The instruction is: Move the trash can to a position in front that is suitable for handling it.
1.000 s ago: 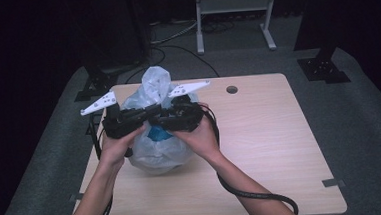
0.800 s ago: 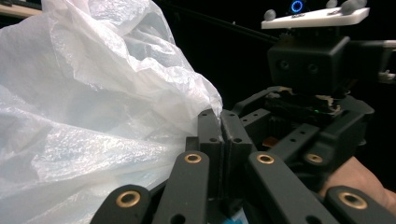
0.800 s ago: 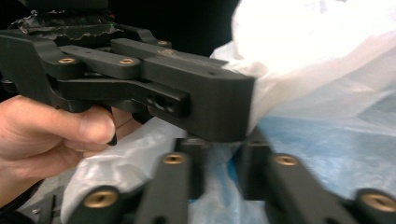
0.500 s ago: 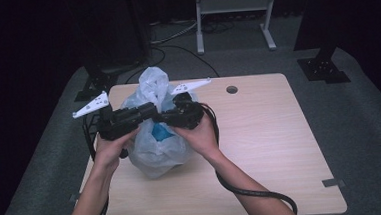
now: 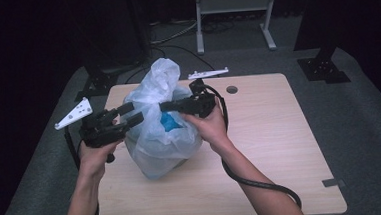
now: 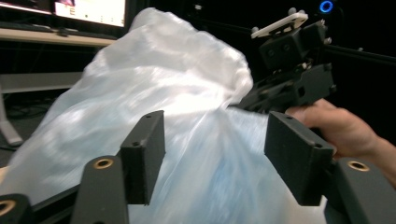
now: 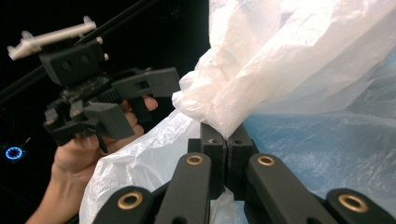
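Note:
A translucent white plastic bag (image 5: 155, 139) stands on the wooden table (image 5: 271, 147), with something blue (image 5: 168, 123) inside it. My right gripper (image 5: 164, 107) is shut on a fold of the bag's plastic near its middle; in the right gripper view the jaws (image 7: 227, 135) pinch that fold under the bag (image 7: 289, 60). My left gripper (image 5: 133, 114) is at the bag's left side. Its jaws have just been opening and stand apart (image 6: 215, 135), with the bag (image 6: 163, 93) in front of them and nothing pinched.
A small round hole (image 5: 232, 90) sits in the table's far edge. Behind the table are a white frame stand (image 5: 232, 4) and dark stand feet (image 5: 324, 69) on the grey carpet. Cables trail from both grippers.
The grippers were together at the bag's middle. The left one has drawn away to the left and opened. The right one has shut on the plastic and shifted slightly right.

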A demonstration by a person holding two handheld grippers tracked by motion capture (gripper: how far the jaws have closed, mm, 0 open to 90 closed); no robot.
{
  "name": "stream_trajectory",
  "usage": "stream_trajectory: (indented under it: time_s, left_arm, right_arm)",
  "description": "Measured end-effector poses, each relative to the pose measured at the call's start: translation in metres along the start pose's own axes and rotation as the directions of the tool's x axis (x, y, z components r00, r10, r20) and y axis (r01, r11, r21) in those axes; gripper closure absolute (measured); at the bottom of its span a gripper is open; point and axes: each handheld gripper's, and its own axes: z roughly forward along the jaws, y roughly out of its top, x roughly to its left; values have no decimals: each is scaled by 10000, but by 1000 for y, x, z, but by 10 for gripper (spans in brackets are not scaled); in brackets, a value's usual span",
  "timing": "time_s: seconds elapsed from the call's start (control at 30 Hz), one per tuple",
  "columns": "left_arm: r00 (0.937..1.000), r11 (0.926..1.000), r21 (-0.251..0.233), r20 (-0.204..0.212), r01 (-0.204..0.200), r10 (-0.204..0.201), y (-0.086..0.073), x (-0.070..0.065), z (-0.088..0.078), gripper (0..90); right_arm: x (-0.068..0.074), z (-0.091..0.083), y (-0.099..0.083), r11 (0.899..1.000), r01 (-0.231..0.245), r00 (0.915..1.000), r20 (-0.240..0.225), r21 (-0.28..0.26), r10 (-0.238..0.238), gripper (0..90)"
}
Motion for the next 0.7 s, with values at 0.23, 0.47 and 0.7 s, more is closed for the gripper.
stream_trajectory:
  time_s: [0.23,0.47,0.7]
  left_arm:
    - [9988,9997,-224,-477,-94,83,-7,0,-15,281]
    - [9926,9995,-210,-1195,-220,194,-16,-2,-31,218]
    - [9854,9985,-479,-1692,-247,163,-24,-1,-47,174]
  right_arm:
    - [0,-11,12,9998,-75,9999,-69,-207,74,893]
    - [3,-23,28,9988,-39,10000,-49,-478,37,894]
    - [6,-31,42,9977,-71,10000,6,-668,71,894]
